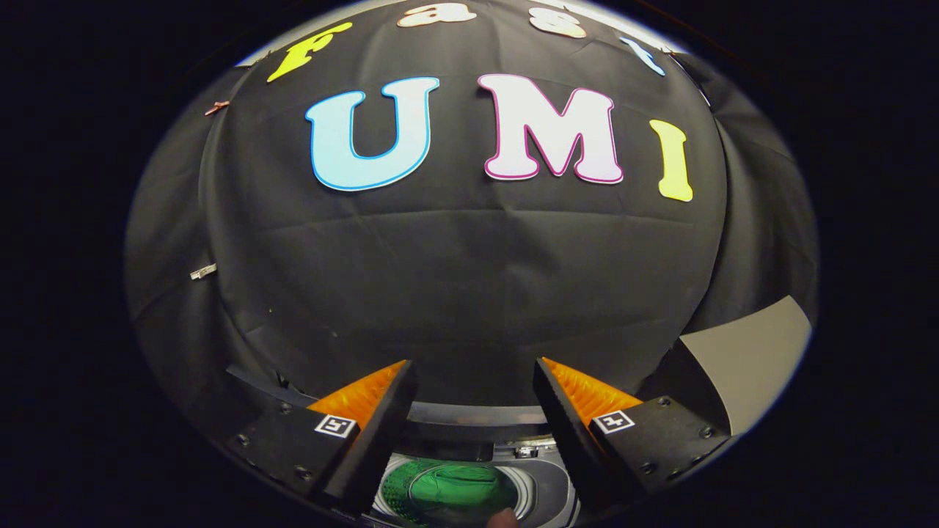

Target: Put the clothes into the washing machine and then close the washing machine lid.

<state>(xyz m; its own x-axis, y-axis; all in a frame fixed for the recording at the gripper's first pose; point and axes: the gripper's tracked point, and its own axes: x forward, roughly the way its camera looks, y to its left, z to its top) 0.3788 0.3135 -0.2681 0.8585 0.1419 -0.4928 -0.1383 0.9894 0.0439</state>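
We hold the gripper (475, 374) spread wide, empty; below its fingers, green clothes (453, 490) lie in the white round washing machine drum (530, 487).

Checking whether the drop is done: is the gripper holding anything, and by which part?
Nothing is held. The gripper is open, its fingers apart and empty, above the washing machine's round drum opening, where a green garment lies.

The scene is dimly lit overall, and most of the light is absorbed by the dark cloth (469, 279). A brighter patch is seen at the lower right, where a pale panel (748, 359) is lit. Strong barrel distortion is produced by the fisheye, so straight seams are bent toward the edges. The centre is rendered sharp. The fingers (367, 433), held apart, are slightly soft, and the drum (455, 488) between them is shadowed and tinted green.
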